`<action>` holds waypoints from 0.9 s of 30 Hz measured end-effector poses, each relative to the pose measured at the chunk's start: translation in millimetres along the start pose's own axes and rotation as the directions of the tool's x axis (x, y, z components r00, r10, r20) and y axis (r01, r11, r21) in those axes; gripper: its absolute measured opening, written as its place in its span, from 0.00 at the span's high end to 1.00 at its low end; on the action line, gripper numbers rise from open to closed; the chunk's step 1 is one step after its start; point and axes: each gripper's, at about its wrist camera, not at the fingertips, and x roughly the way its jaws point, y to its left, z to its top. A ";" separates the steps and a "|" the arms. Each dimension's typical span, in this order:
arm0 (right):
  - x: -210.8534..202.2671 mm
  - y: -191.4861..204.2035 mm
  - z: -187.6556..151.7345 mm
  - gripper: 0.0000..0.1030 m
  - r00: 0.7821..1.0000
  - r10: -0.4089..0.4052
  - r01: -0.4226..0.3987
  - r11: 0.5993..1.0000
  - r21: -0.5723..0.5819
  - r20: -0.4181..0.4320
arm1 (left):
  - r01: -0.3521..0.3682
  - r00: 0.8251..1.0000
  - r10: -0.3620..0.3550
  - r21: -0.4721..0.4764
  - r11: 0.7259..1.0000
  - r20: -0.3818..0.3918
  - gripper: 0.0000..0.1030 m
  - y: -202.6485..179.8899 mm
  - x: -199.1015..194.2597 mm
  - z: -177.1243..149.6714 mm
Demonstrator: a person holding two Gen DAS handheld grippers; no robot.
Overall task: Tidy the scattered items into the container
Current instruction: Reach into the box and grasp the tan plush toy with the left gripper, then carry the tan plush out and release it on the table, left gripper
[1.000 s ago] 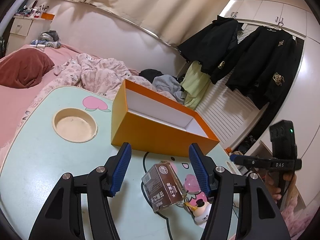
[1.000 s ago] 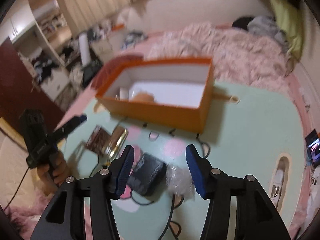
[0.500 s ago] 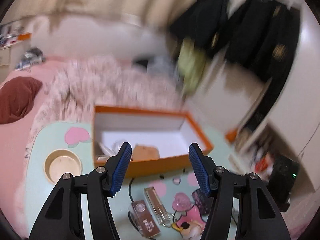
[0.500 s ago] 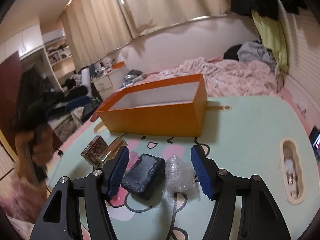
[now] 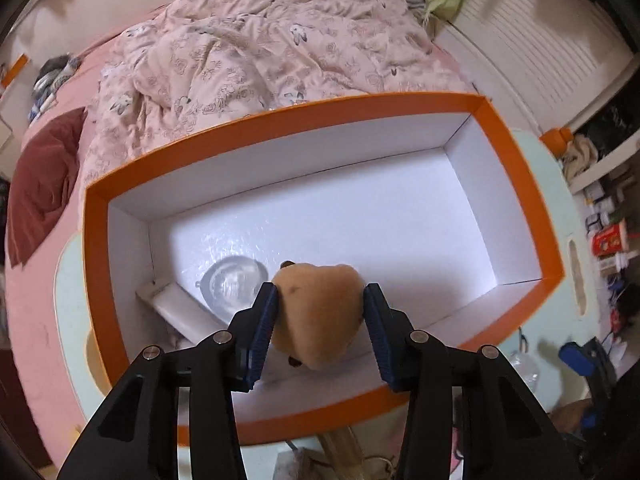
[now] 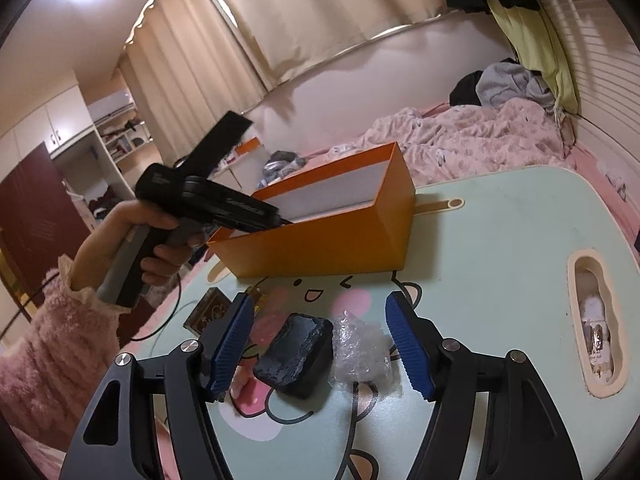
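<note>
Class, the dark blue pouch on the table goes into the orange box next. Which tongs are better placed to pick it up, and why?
Right. The right tongs are open with the dark blue pouch between them. The left tongs are over the orange box, around a tan plush toy.

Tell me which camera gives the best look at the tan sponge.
The left wrist view: the tan sponge sits between the left gripper fingers, over the orange box. In the right wrist view, the box wall hides it.

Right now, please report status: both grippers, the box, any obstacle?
Left gripper shut on brown plush over orange box. Right gripper open above dark pouch. Nothing blocking.
</note>
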 end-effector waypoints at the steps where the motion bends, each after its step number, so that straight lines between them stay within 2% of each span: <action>1: -0.2 1.2 -0.5 0.34 1.000 -0.001 0.001 1.000 -0.005 0.002 | 0.008 1.000 -0.008 0.006 1.000 0.001 0.57 0.1 0.6 0.2; 6: -0.5 1.6 -1.5 0.33 1.000 0.001 -0.001 1.000 -0.006 0.000 | 0.031 0.999 -0.031 0.010 0.999 0.028 0.63 2.0 -2.3 0.1; 11: -1.3 -2.4 -1.3 0.33 1.000 0.004 -0.004 1.000 0.021 0.002 | 0.118 0.985 -0.115 -0.014 0.993 0.128 0.65 7.6 -27.9 -2.2; 14: -0.8 -2.0 -1.3 0.33 1.000 0.003 -0.003 1.000 0.024 -0.004 | 0.174 0.966 -0.173 0.009 0.985 0.193 0.65 3.2 -56.6 -8.2; 19: 0.4 0.6 -1.6 0.32 1.000 -0.006 0.006 1.000 0.012 -0.008 | 0.261 0.913 -0.274 0.083 0.962 0.302 0.65 -6.6 -109.4 -41.3; 21: 0.6 0.9 -1.9 0.32 1.000 -0.007 0.007 1.000 0.011 -0.010 | 0.261 0.902 -0.280 0.101 0.960 0.329 0.65 -7.2 -121.1 -62.7; 24: 0.6 0.7 -1.8 0.32 1.000 -0.008 0.009 1.000 0.014 -0.014 | 0.253 0.896 -0.274 0.105 0.962 0.350 0.65 -5.3 -127.1 -99.3; 27: 1.4 -0.2 -1.4 0.32 1.000 -0.003 0.004 1.000 0.018 -0.022 | 0.151 0.907 -0.175 0.090 0.984 0.383 0.65 0.3 -125.4 -141.2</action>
